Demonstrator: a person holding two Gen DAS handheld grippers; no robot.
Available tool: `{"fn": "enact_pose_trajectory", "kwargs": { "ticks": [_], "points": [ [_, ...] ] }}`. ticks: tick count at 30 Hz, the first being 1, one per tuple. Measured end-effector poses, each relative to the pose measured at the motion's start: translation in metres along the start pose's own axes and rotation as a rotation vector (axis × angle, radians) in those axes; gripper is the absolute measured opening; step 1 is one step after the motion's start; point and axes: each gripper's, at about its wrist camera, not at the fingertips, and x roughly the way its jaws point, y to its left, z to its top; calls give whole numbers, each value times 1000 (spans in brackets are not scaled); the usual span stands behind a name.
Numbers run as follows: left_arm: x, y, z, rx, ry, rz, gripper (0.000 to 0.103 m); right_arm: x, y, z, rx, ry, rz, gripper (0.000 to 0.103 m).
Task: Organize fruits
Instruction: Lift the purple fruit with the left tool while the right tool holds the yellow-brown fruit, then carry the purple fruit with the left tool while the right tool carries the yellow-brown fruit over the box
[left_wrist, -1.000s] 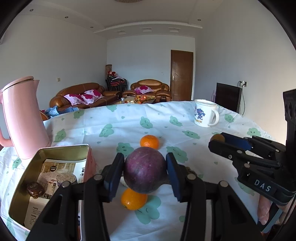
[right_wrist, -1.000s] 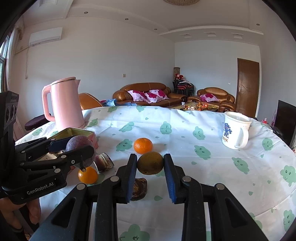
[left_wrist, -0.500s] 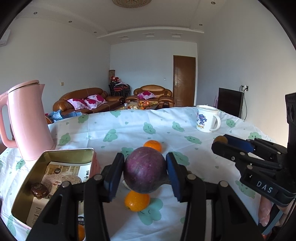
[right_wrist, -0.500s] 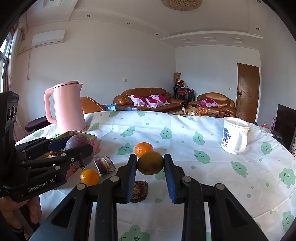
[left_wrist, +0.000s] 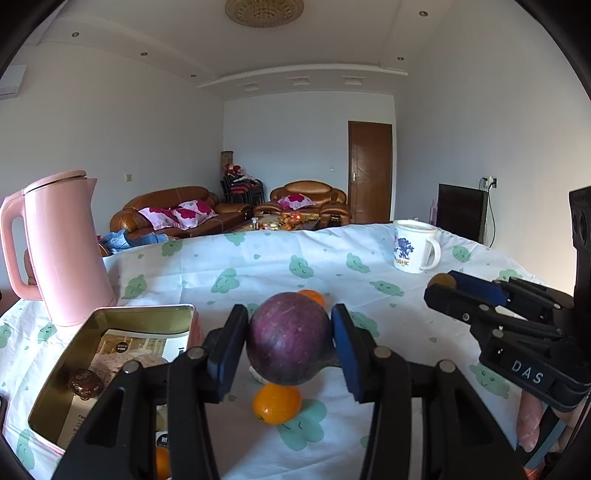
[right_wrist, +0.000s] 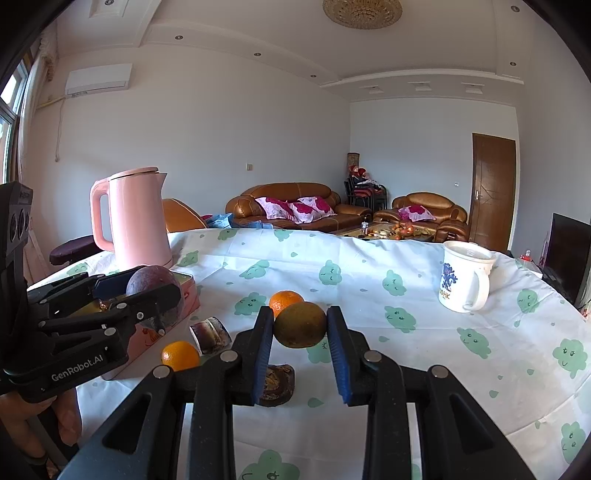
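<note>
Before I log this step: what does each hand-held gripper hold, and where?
Left hand-held gripper: purple fruit, pinched across its sides. Right hand-held gripper: greenish-brown fruit, likewise.

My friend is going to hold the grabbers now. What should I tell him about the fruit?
Left gripper: shut on the purple fruit, held above the table.
Right gripper: shut on the brown-green fruit, also off the table.
On the tablecloth: one orange near the open tin, a second orange farther out, and a dark wrapped snack below the right gripper.
In the tin: paper and one dark brown thing; no fruit is visible inside.
Done: two fruits picked up.
Left: put both held fruits down, probably in the tin, then fetch the two oranges.
</note>
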Motion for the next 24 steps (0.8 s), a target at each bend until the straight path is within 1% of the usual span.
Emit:
{"fn": "enact_pose_trajectory", "kwargs": {
  "ticks": [13, 18, 24],
  "points": [
    [-7, 1, 0, -5, -32, 20, 48, -3, 4, 0, -20, -16, -13, 31],
    [-7, 2, 0, -6, -33, 19, 48, -6, 8, 0, -36, -30, -14, 31],
    [-6, 5, 0, -19, -24, 20, 48, -3, 12, 1, -54, -19, -7, 31]
  ]
}}
